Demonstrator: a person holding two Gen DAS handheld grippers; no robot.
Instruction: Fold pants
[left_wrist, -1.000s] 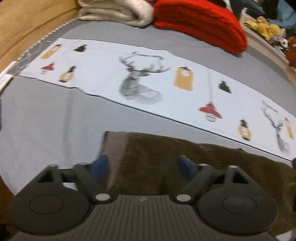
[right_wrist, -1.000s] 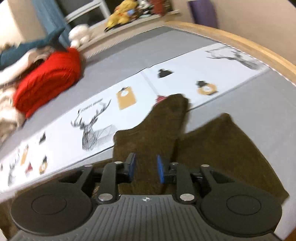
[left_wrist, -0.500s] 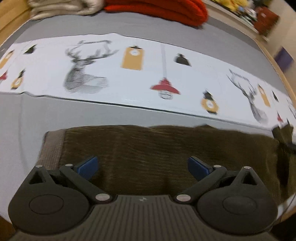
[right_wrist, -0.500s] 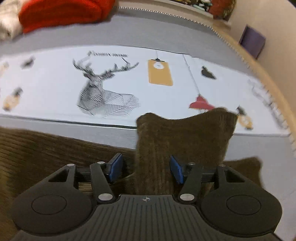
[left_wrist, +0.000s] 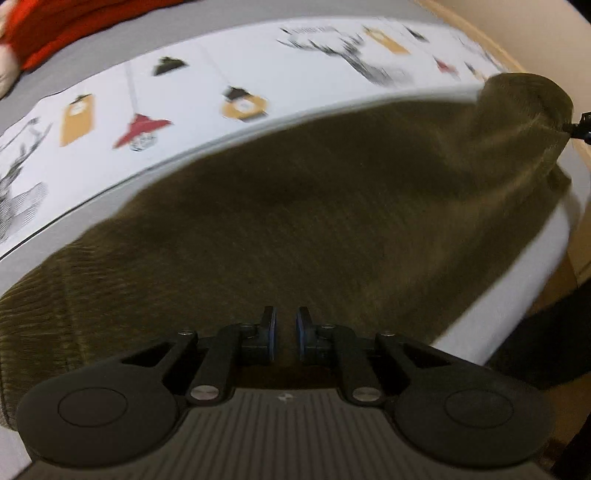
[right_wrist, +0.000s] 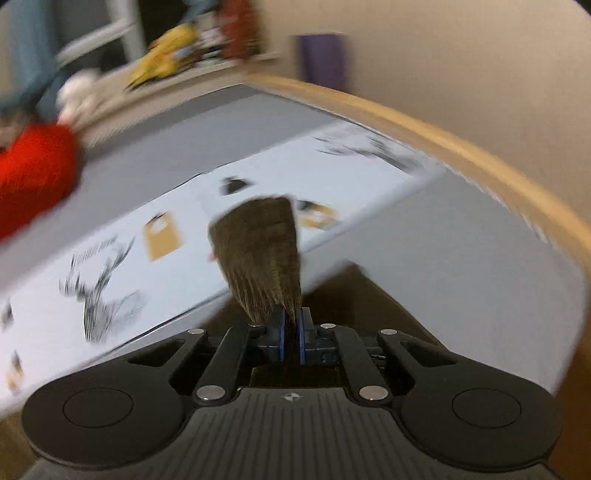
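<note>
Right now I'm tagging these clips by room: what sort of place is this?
Most likely a bedroom. The brown pants lie on a grey bed with a wooden frame and a deer-print sheet; a red blanket and what look like soft toys sit at the far side.

Dim, motion-blurred, fisheye-warped edges

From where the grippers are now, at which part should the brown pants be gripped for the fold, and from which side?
Probably at the edges, from above. The pants lie mostly flat on the bed, so only hems and side edges give a thin layer to pinch. The right gripper is shut on a leg end, lifted off the bed. The left gripper, nearly shut, sits at the near edge.
</note>
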